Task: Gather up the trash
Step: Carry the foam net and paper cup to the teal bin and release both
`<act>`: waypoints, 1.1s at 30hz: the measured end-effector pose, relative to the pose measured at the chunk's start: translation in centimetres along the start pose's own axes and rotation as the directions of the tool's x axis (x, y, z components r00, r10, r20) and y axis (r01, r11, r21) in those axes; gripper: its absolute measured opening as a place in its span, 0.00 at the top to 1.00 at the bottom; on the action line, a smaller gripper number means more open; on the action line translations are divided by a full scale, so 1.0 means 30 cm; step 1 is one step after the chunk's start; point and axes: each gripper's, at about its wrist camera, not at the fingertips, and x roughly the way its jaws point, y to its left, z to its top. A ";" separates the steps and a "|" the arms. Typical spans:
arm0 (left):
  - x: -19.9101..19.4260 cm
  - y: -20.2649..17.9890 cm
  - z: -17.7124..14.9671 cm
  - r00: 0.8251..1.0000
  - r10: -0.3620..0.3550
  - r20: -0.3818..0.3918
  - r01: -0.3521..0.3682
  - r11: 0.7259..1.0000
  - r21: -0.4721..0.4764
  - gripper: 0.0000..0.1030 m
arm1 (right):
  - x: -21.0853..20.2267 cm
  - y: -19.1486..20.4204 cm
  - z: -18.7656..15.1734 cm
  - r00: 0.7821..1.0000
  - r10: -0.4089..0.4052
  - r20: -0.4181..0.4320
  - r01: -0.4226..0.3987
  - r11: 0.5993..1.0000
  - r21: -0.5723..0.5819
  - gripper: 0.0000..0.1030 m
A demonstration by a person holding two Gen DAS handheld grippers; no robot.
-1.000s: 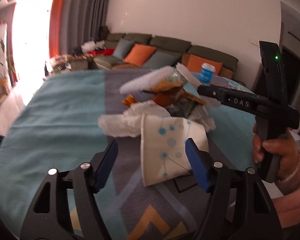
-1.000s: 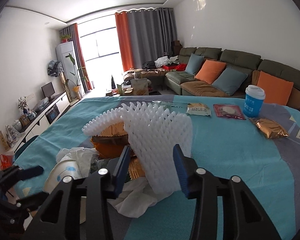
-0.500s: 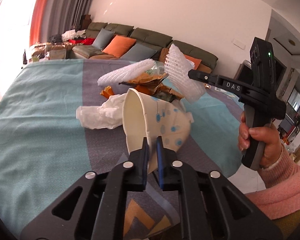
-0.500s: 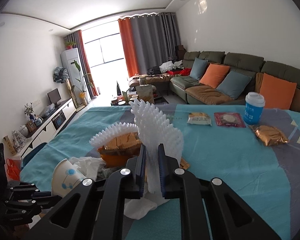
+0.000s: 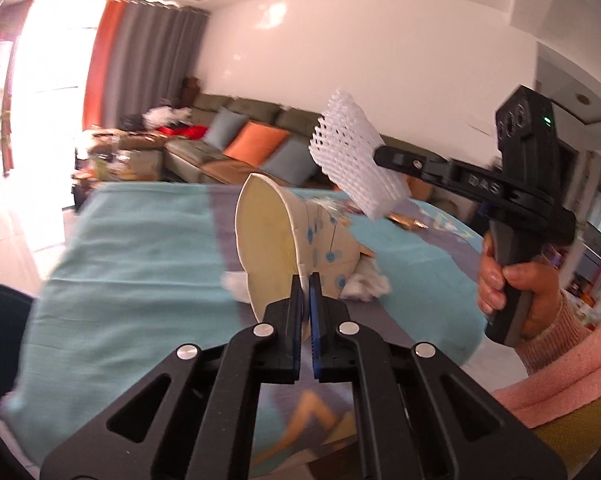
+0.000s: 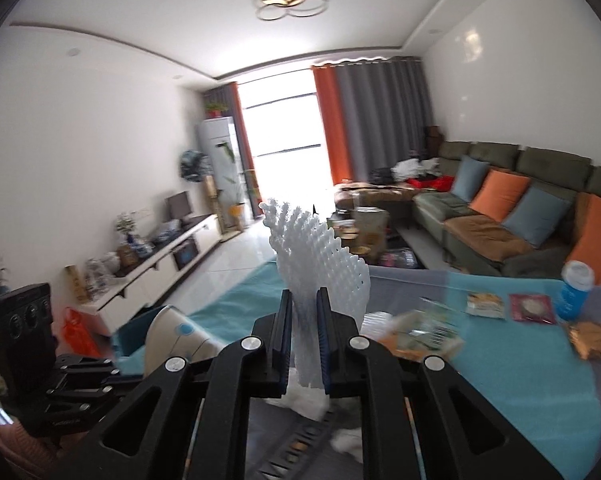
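My left gripper (image 5: 305, 280) is shut on the rim of a cream paper cup (image 5: 292, 236) with blue dots, held tilted above the teal tablecloth (image 5: 132, 248). My right gripper (image 6: 303, 300) is shut on a white foam net sleeve (image 6: 320, 256), which stands up between its pads. In the left wrist view the foam net sleeve (image 5: 352, 164) hangs in the air at the tip of the right gripper (image 5: 380, 156). The cup (image 6: 180, 336) also shows low at the left of the right wrist view. Crumpled white tissue (image 5: 364, 284) lies on the cloth beyond the cup.
A blue cup with a white lid (image 6: 574, 290), a gold wrapper (image 6: 592, 338) and snack packets (image 6: 484, 304) lie on the table's right side. A green sofa (image 6: 520, 208) with orange and blue cushions stands behind. A hand in a pink sleeve (image 5: 540, 312) holds the right gripper's handle.
Both grippers closed, the left on the paper cup and the right on the foam net sleeve, and both then rose off the trash pile with their items.
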 end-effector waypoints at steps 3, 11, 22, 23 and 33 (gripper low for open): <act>-0.078 0.072 0.010 0.996 0.089 0.030 -0.088 0.996 -0.033 0.96 | 0.073 0.072 0.019 0.996 0.090 -0.020 -0.091 0.995 -0.028 0.90; -0.273 0.299 0.000 0.946 0.323 0.038 -0.313 0.936 -0.162 0.96 | 0.321 0.303 0.056 0.942 0.315 -0.119 -0.324 0.943 -0.076 0.90; -0.372 0.655 -0.074 0.848 0.528 -0.052 -0.519 0.806 -0.283 0.96 | 0.607 0.603 0.057 0.820 0.501 -0.276 -0.530 0.847 -0.036 0.90; -0.386 0.685 -0.086 0.842 0.536 -0.061 -0.529 0.798 -0.290 0.96 | 0.620 0.617 0.058 0.812 0.509 -0.285 -0.539 0.842 -0.032 0.90; -0.405 0.879 -0.179 0.798 0.580 -0.163 -0.597 0.726 -0.341 0.96 | 0.889 0.773 -0.030 0.741 0.521 -0.424 -0.566 0.824 0.024 0.90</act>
